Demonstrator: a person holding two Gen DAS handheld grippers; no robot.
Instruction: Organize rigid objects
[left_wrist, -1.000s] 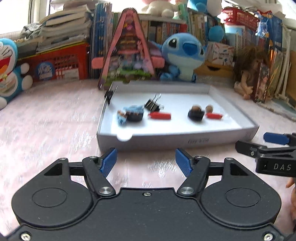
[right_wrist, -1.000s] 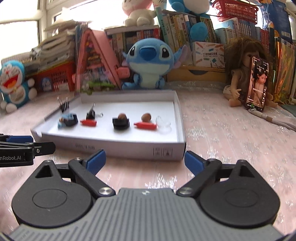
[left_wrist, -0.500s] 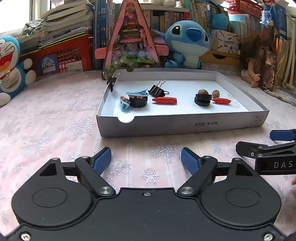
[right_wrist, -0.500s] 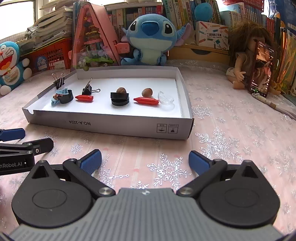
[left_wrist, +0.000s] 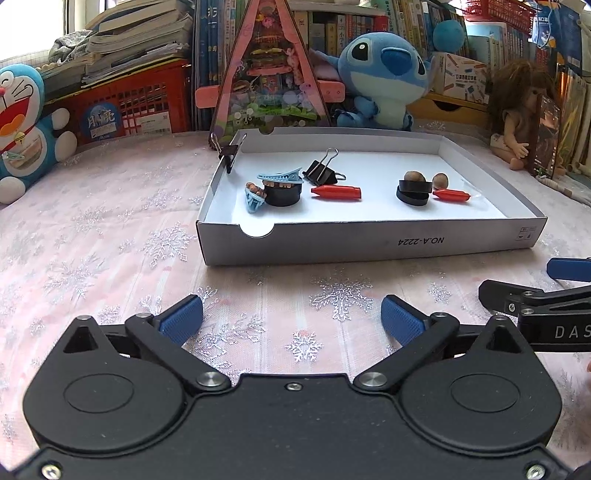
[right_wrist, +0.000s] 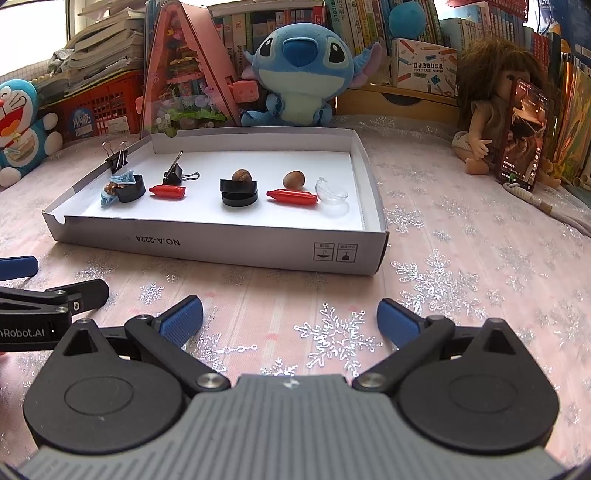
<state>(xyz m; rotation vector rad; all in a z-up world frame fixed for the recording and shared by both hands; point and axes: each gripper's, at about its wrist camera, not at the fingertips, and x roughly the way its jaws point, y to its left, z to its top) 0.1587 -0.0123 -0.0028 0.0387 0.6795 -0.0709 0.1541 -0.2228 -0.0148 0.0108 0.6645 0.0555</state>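
A white cardboard tray (left_wrist: 369, 247) (right_wrist: 229, 243) lies ahead on the pink cloth. In it are a blue hair clip (left_wrist: 273, 182) on a black ring, a black binder clip (left_wrist: 321, 171), two red crayon-like pieces (left_wrist: 336, 192) (right_wrist: 291, 195), a black ring stack (left_wrist: 413, 192) with a nut on top, a loose nut (right_wrist: 294, 180) and a clear half-shell (right_wrist: 332, 194). Another binder clip (left_wrist: 227, 151) grips the tray's left wall. My left gripper (left_wrist: 291, 319) and right gripper (right_wrist: 290, 317) are both open and empty, low over the cloth in front of the tray.
Behind the tray stand a Stitch plush (right_wrist: 299, 66), a pink triangular toy house (left_wrist: 269, 74), a red crate (left_wrist: 129, 107) and a Doraemon plush (left_wrist: 22, 122). A doll with a phone (right_wrist: 517, 133) sits at the right, a cord beside it.
Both grippers have drawn back from the tray and tilted down. Both have opened slightly wider. The objects in the tray have not moved.
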